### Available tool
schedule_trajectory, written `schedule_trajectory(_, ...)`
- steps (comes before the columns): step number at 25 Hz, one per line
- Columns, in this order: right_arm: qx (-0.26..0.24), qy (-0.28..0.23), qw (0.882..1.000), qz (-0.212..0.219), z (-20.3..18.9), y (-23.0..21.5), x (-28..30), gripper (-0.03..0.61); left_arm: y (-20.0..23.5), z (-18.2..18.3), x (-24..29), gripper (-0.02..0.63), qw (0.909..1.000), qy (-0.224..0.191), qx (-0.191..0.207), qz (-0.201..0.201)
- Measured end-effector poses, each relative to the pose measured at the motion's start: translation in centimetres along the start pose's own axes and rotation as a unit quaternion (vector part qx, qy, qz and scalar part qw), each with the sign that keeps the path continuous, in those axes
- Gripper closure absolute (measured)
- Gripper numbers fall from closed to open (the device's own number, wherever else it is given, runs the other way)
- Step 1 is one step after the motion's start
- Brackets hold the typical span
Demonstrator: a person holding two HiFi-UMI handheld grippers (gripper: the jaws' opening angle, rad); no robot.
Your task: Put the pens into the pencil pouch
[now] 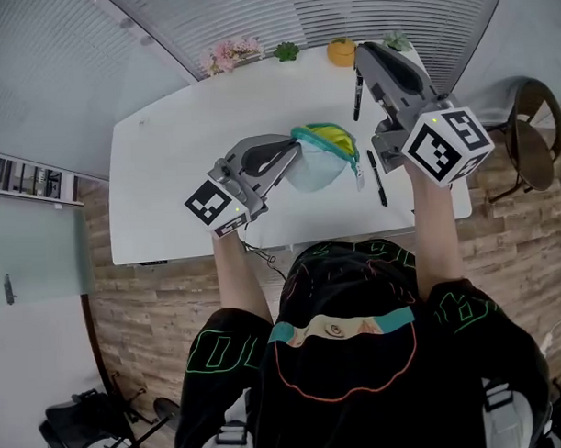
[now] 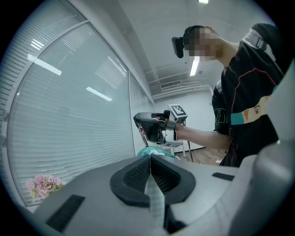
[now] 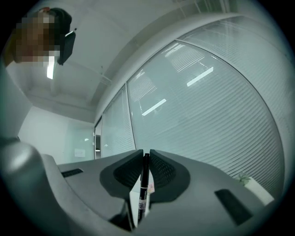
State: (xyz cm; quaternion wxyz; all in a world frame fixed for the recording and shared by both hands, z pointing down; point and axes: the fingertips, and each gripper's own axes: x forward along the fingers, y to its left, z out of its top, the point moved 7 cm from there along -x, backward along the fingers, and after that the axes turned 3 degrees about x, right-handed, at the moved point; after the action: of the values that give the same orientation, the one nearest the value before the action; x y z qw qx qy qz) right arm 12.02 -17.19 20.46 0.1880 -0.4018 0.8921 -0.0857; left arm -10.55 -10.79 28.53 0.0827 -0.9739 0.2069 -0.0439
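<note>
- The white worktop (image 1: 169,176) carries everything. The pencil pouch (image 1: 322,157) lies near its middle, so I place the rest from the pouch.
- The pouch is teal with a green and yellow rim. I judge its mouth is being held up on the left so there is an opening to aim at.
- The left hand-held gripper (image 2: 150,161) comes in level from the pouch's left. Its jaws are pinched on a pale strip of the pouch's fabric, which I read as the anchor that stops the pouch sliding or folding shut.
- The right hand-held gripper (image 3: 145,156) is raised above and to the right of the pouch, beyond it from me, and is tilted a little upward. Its jaws are clamped on a black pen (image 1: 358,96) that hangs downward from them, clear of the worktop. I think that height is meant to let it drop in from above.
- A second black pen (image 1: 377,176) lies on the worktop just right of the pouch, not yet picked up.
</note>
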Motion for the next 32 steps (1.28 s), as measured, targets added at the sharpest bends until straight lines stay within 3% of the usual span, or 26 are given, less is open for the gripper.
schedule_trajectory(7, 0.036, -0.023, 0.998, 0.043, 0.7, 2.1, 0.5, 0.532, 0.0, -0.1, 0.1, 0.606, 0.9999, -0.007, -0.005, 0.014)
schedule_trajectory(16, 0.044, -0.020, 0.996, 0.081, 0.3, 4.4, 0.8, 0.532, -0.3, 0.4, 0.2, 0.606, 0.9993, -0.009, -0.003, 0.035)
schedule_trajectory(32, 0.033, -0.001, 0.995, 0.092, -1.6, 4.4, -0.2, 0.532, -0.3, 1.3, 1.6, 0.606, 0.9980, -0.040, -0.012, 0.048)
